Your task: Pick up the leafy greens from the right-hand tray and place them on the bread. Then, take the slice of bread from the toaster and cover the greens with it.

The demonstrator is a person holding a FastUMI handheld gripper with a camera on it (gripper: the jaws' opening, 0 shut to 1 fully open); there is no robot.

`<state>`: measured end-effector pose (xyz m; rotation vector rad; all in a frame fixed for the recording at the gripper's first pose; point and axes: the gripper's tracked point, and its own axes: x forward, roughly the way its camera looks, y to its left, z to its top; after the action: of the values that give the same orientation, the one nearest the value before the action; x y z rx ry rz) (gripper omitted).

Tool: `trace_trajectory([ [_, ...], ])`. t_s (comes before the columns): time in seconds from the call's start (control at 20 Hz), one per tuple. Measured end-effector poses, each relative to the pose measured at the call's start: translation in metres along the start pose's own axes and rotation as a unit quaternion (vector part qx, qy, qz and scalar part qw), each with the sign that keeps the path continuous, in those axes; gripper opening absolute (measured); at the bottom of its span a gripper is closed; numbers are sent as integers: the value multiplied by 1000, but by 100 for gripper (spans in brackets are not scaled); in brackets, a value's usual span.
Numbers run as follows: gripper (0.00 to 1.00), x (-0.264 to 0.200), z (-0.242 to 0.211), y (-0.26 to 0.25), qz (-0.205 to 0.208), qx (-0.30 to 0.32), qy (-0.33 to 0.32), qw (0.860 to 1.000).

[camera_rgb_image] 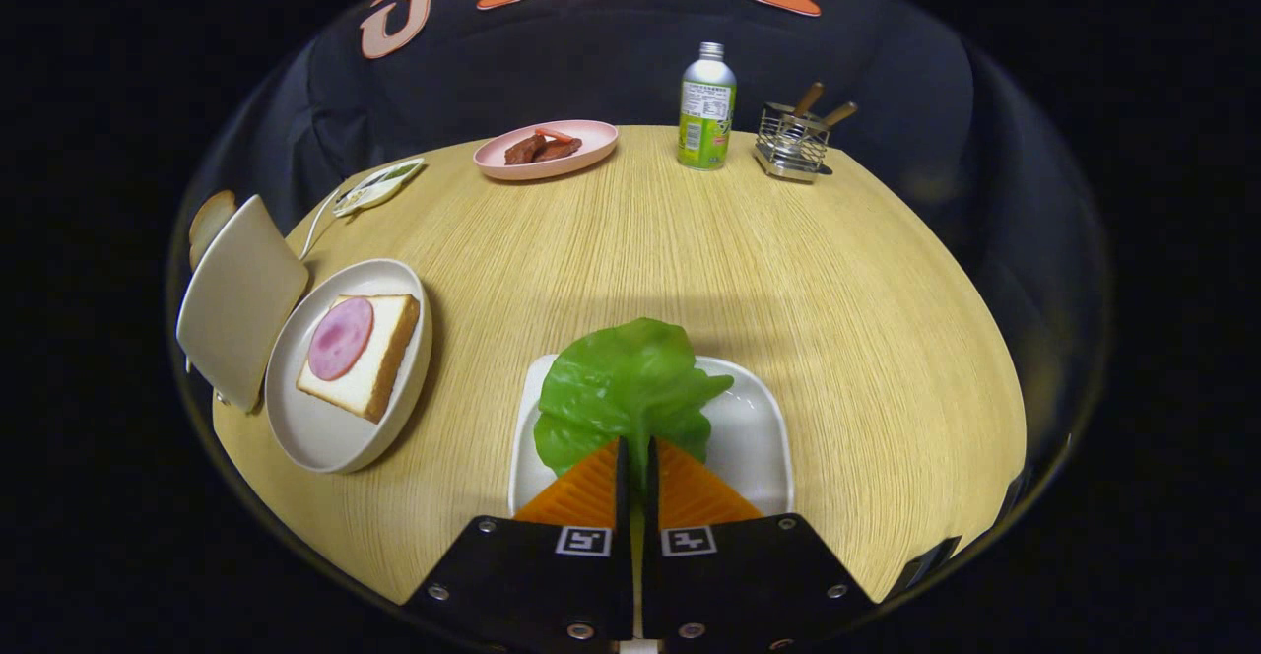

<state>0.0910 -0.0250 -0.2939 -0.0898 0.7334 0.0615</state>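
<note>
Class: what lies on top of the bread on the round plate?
A pink ham slice lies on the bread; the crumb beneath it is hidden. No greens there yet: the lettuce is over its tray, pinched in the tool.

The leafy greens [625, 390] lie on the tray [754, 437], pinched between the claw [636, 457]; bread [360, 352] sits left.

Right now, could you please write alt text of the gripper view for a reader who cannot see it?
The hand-held gripper is shut on a green lettuce leaf over a white tray on a wooden table. Beyond and to the side, a round plate holds bread topped with ham, beside a toaster.
</note>
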Motion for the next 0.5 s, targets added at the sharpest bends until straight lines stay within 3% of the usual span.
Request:
trace_trajectory([
  [0.5,1,-38,34,18,2,-10,-39,999],
])
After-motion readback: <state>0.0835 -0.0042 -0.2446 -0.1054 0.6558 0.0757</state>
